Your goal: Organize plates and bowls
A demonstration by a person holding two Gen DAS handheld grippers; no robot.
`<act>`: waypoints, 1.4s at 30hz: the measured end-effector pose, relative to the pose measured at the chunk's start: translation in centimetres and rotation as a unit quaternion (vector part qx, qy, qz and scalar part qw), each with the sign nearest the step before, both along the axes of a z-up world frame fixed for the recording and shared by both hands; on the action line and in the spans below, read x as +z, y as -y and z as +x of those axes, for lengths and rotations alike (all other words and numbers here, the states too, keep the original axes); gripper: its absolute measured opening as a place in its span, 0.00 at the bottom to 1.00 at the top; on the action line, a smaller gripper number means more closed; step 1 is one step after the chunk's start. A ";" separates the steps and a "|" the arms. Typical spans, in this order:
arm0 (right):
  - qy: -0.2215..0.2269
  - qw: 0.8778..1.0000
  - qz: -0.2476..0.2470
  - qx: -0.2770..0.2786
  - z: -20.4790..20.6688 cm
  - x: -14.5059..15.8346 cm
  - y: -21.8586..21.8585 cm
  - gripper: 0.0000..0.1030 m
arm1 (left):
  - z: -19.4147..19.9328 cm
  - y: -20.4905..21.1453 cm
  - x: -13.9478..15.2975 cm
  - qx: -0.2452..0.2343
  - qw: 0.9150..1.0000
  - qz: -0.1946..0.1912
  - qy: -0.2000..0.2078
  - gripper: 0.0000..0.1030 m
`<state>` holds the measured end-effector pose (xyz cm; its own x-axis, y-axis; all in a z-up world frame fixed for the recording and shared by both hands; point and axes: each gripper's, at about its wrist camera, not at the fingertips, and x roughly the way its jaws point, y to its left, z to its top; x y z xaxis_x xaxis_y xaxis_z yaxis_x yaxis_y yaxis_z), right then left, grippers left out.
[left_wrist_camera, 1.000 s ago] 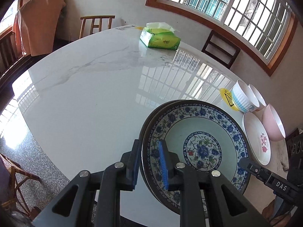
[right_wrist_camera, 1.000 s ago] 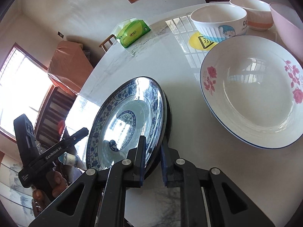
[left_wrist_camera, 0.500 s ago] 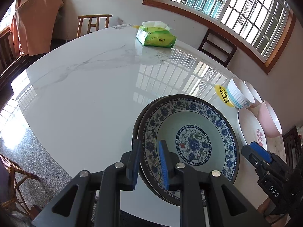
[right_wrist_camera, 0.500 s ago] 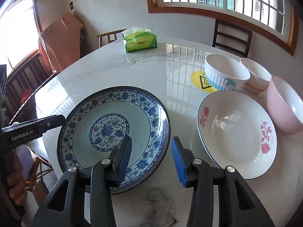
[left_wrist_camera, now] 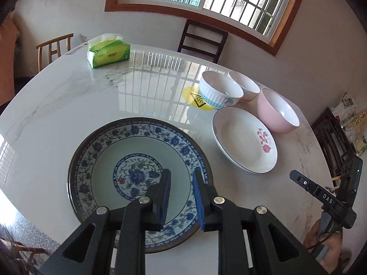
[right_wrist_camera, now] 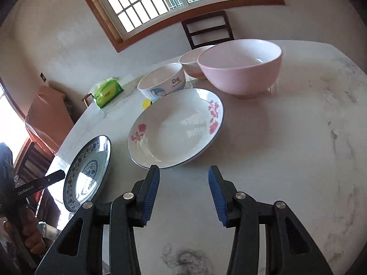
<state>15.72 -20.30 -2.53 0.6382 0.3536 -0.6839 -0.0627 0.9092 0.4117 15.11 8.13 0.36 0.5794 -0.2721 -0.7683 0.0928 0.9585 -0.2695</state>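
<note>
A second ago both tools were clamped on the blue-patterned plate [left_wrist_camera: 128, 151], one on each side of its rim. Now only the left tool [left_wrist_camera: 181, 176] grips it: one pad lies on the painted face and the other sits behind the right-hand edge, at the same narrow gap as before. The right tool [right_wrist_camera: 183, 169] has let go and its jaws have just been opening. They stand apart with nothing between them, over bare tabletop [right_wrist_camera: 298, 137] just below the white plate with pink flowers [right_wrist_camera: 174, 133].

The lettering "DAS" reads on the right tool's body at the lower right of the left wrist view. "GenRobot.AI" reads on the left tool's body at the far left of the right wrist view. The yellow sticker [left_wrist_camera: 195, 98] carries a black warning triangle. The print on the green tissue pack [left_wrist_camera: 107, 52] is too small to read.

The right wrist view shows the blue plate tilted, its rim raised off the tabletop at lower left, with a hand [right_wrist_camera: 29, 229] below it. The left wrist view does not show this tilt. It shows the plate face-on, with a dark rim behind its edge. At right, the blue-ribbed white bowl [left_wrist_camera: 218, 94], a pale bowl [left_wrist_camera: 245, 87] and the pink bowl [left_wrist_camera: 277, 112] cluster above the white plate.
</note>
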 end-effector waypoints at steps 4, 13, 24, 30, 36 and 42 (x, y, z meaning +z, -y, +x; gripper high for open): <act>-0.015 0.999 0.040 -0.022 0.6 -1.0 2.7 0.41 | 3.3 2.5 0.7 -0.029 0.999 -0.017 -0.014 0.20; -0.041 0.993 0.105 -0.027 4.1 -2.7 3.5 0.41 | 11.1 6.0 -0.5 -0.054 0.996 -0.008 -0.066 0.20; -0.049 0.992 0.113 -0.024 7.0 -3.1 3.4 0.41 | 15.2 6.3 -4.0 -0.042 0.992 -0.024 -0.118 0.20; -0.058 0.992 0.105 -0.022 7.8 -3.5 3.3 0.41 | 15.6 6.8 -5.3 -0.033 0.991 -0.016 -0.129 0.20; -0.070 0.993 0.096 -0.018 8.7 -4.3 2.8 0.41 | 16.2 7.2 -6.9 -0.025 0.987 -0.019 -0.158 0.20; -0.077 0.993 0.089 -0.014 9.3 -4.8 2.2 0.41 | 16.4 6.8 -8.6 -0.012 0.980 -0.055 -0.189 0.20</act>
<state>25.01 -22.48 -7.31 0.5417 0.4613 -0.7026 0.0382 0.8216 0.5688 31.47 1.29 -8.21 0.2520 -0.3752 -0.8920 -0.0119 0.9205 -0.3906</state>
